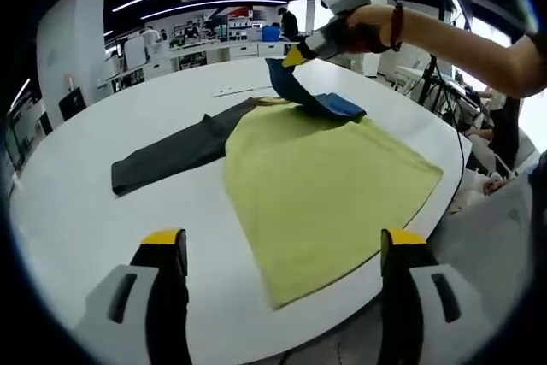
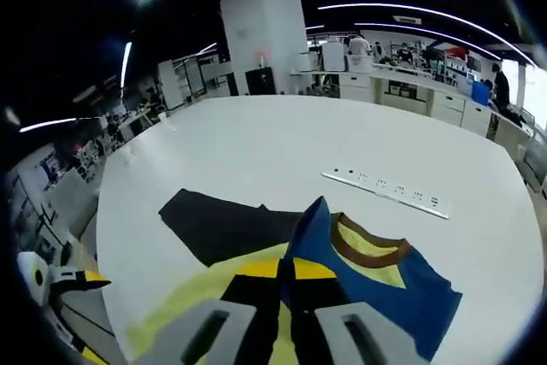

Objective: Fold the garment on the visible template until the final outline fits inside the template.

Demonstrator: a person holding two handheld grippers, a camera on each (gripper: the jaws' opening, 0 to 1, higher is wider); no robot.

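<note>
The garment lies spread on the white table [image 1: 77,203]. It has a wide yellow-green panel [image 1: 325,177], a dark grey sleeve [image 1: 171,156] stretched out to the left, and a blue part [image 1: 333,105] with a brown collar [image 2: 367,250]. My right gripper [image 1: 295,55], held by a hand [image 1: 367,23], is shut on a raised fold of the blue fabric [image 2: 312,232]; in the right gripper view its jaws [image 2: 286,284] are pinched together on it. My left gripper [image 1: 282,250] hovers open over the near edge of the yellow-green panel, holding nothing. It also shows as a yellow tip [image 2: 85,279].
A white power strip [image 2: 385,187] lies flat on the table beyond the garment. The round table's edge [image 1: 359,314] runs close under my left jaws. Desks, a white pillar [image 2: 269,36] and people stand far behind.
</note>
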